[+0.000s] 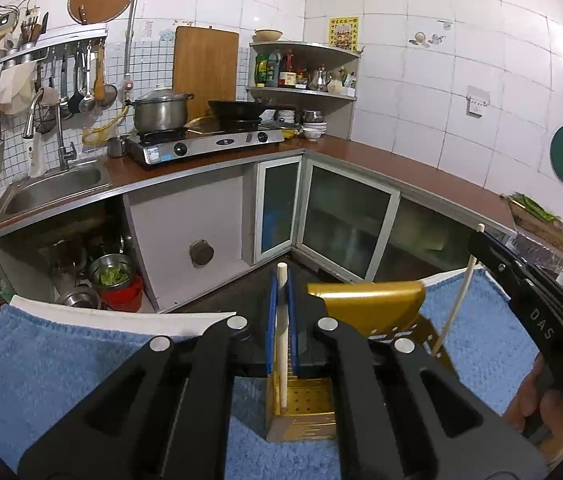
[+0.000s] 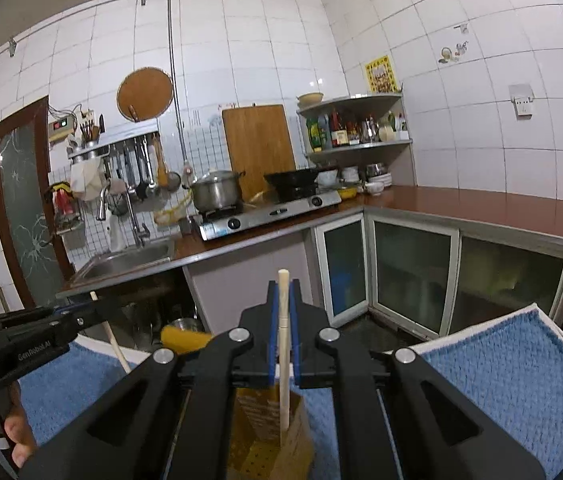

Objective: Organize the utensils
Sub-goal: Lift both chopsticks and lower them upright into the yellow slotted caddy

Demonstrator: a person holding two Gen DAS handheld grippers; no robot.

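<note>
My left gripper (image 1: 280, 280) is shut on a pale wooden chopstick (image 1: 281, 340) whose lower end hangs inside a gold perforated utensil holder (image 1: 365, 304) standing on a blue towel (image 1: 61, 364). My right gripper (image 2: 283, 286) is shut on a second pale chopstick (image 2: 284, 360), its lower end inside the same gold holder (image 2: 269, 436). The right gripper also shows in the left wrist view (image 1: 481, 236) at right, with its chopstick (image 1: 457, 304). The left gripper also shows in the right wrist view (image 2: 85, 308) at left, with its chopstick (image 2: 115, 344).
The blue towel (image 2: 501, 380) lies on a white-edged surface. Beyond stand an L-shaped brown counter (image 1: 381, 160), a sink (image 1: 57, 186), a gas stove (image 1: 209, 144) with a pot (image 1: 159, 110) and wok, and glass-door cabinets (image 1: 345, 220).
</note>
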